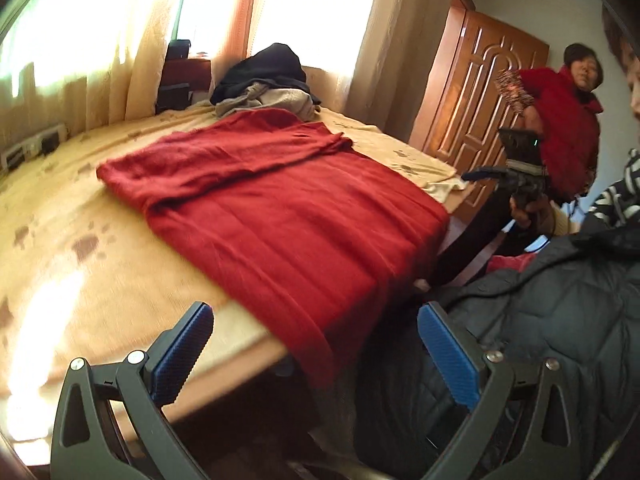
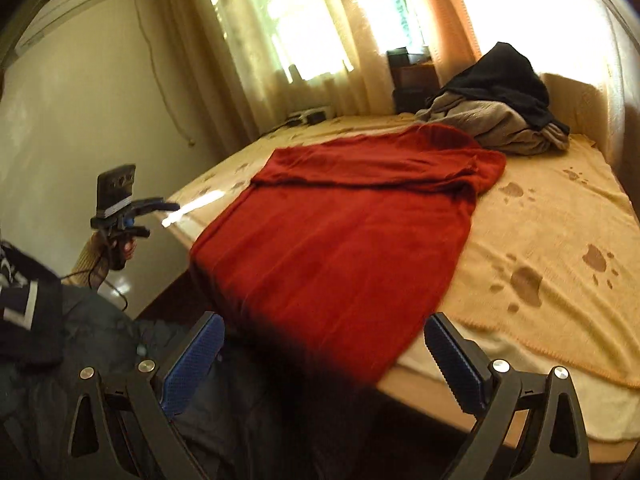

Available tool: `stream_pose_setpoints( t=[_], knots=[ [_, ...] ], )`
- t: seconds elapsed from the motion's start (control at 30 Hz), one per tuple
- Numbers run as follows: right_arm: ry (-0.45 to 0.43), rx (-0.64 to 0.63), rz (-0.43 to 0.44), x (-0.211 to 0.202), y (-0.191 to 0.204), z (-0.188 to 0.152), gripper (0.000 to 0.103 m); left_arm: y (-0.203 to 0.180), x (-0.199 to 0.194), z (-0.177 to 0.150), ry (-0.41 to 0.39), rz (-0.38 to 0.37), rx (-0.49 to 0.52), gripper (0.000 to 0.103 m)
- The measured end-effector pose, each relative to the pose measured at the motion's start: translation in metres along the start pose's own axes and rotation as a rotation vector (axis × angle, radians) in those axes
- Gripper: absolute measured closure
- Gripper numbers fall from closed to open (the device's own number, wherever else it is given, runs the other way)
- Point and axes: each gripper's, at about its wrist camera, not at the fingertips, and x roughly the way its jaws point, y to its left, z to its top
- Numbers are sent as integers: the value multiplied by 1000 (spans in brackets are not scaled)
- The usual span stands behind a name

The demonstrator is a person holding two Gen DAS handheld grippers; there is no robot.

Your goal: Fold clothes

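- My left gripper [image 1: 316, 344] has its blue-padded jaws spread wide with nothing between them; it hangs just off the near edge of the bed [image 1: 80, 216].
- My right gripper [image 2: 320, 356] is likewise wide apart and empty, also held off the bed's near edge.
- Close under both grippers I see a dark quilted jacket [image 1: 560, 304], worn by the person holding the rig.
- Just ahead of the left gripper, the red sweater [image 1: 280, 208] lies spread flat on the yellow blanket [image 2: 552, 216], its lower hem hanging over the bed's edge towards me.
- The sweater's far part looks folded across, with a sleeve laid over its width.
- Beyond the sweater, touching its far end, a heap of grey and black clothes [image 2: 500, 104] sits near the curtained window [image 2: 320, 20].
- Far right of the left gripper, a person in red [image 1: 568, 120] stands by a wooden door [image 1: 480, 92].
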Motion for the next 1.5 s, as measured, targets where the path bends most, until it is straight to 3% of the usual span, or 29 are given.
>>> stream_pose_setpoints(
  t=[0.1,0.17,0.23,0.43,0.6,0.8,0.87,0.93,1.1,1.13,1.17,1.2,1.23,1.27,1.37,1.5],
  knots=[
    [105,-18,6,11,17,-32,12,3,-4,-29,-14,4,-49,0],
    [183,-10,-15,29,20,-53,28,10,2,-45,-19,13,-94,0],
    [251,24,-52,49,13,-68,28,17,11,-59,-18,10,-139,0],
    [228,257,-72,68,-33,-73,28,17,56,-81,0,-28,-149,0],
    [200,276,-51,77,-39,-67,28,9,99,-77,4,-80,-122,0],
    [167,298,-25,90,-46,-60,28,16,147,-71,60,-133,-196,0],
    [165,297,-15,95,-44,-61,28,15,150,-74,43,-159,-212,7],
    [166,297,-1,101,-42,-61,28,14,150,-76,37,-176,-228,30],
    [148,271,19,113,-37,-59,28,11,146,-91,28,-159,-259,50],
    [152,255,12,117,-35,-60,33,10,144,-95,18,-161,-272,64],
    [163,237,1,120,-32,-61,59,9,141,-99,9,-159,-280,73],
    [177,227,-5,122,-30,-63,75,8,139,-101,3,-149,-277,92],
    [196,229,-6,125,-29,-67,92,6,137,-103,-1,-140,-274,95],
    [206,228,-2,125,-28,-70,96,6,135,-104,-2,-135,-270,95],
    [205,222,30,118,-23,-73,96,2,121,-108,-4,-142,-259,96],
    [132,188,104,86,-6,-62,96,-15,86,-100,-48,-135,-194,97]
  ],
)
